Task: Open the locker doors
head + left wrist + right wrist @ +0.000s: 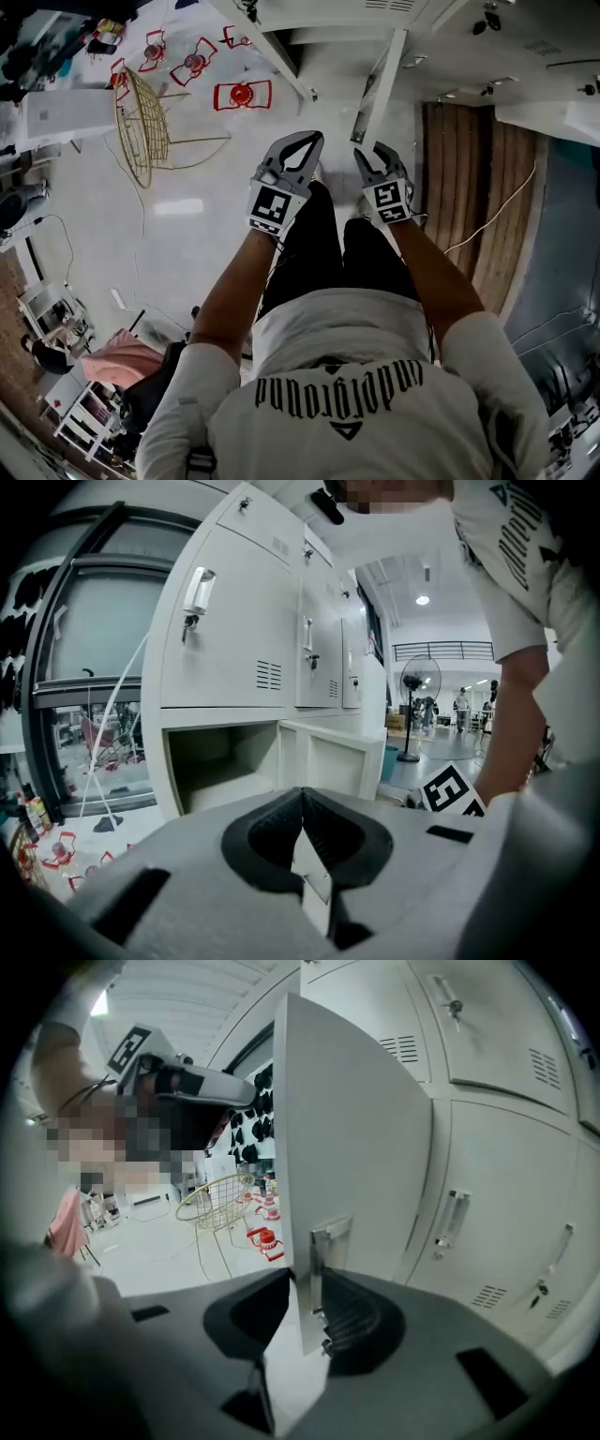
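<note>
As though to pull it wider, clamps right gripper (305, 1288) across the latch edge of an open locker door (361, 1138). Holds left gripper (302, 797) pressed together, empty, off the panel. Beyond: shut lockers (234, 621), open bottom compartment (220, 766), pale glossy floor (178, 244), wire chair (139, 127).

locker door (366, 1147): smooth ptd metal; floor (187, 216): glossy.

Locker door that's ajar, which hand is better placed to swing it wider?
Right: the right claw is closed on the edge of the locker door; the left claw is shut and empty.
</note>
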A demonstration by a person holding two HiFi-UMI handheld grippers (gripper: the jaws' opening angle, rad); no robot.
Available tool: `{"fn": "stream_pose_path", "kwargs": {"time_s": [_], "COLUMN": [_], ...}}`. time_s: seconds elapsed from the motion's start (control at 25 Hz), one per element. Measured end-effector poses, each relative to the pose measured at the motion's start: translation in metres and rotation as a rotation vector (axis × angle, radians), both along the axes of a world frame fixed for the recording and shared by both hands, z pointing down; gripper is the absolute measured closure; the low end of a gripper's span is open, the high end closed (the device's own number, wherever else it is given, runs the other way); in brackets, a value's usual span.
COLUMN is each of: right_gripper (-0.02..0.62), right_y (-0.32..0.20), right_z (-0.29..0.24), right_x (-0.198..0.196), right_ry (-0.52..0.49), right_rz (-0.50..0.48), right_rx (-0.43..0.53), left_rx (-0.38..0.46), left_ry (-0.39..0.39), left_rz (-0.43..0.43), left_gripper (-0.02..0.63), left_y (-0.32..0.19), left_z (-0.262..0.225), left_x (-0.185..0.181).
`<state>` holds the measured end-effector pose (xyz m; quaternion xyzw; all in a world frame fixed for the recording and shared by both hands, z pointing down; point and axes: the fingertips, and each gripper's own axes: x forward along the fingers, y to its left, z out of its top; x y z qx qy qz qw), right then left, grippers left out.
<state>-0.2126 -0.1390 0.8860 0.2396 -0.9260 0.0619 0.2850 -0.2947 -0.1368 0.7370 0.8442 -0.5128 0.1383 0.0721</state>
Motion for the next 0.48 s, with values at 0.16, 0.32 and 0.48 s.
{"fn": "stream_pose_path", "kwargs": {"time_s": [0.16, 0.32, 0.48], "right_gripper": [0.505, 0.514, 0.512], "right_y": [-0.002, -0.007, -0.010], "right_z": [-0.001, 0.000, -0.001], "right_x": [0.041, 0.066, 0.074], "right_ry": [0.006, 0.011, 0.013], "right_rz": [0.033, 0.019, -0.003], "right_rx": [-0.015, -0.009, -0.012], "left_rx": [0.000, 0.002, 0.014], "left_ry": [-0.004, -0.011, -0.027], "left_rz": [0.030, 0.049, 0.057], "left_gripper": [0.598, 0.598, 0.598], "left_y": [-0.002, -0.005, -0.009], "left_z": [-0.005, -0.009, -0.013], "left_x": [0.031, 0.056, 0.075]}}
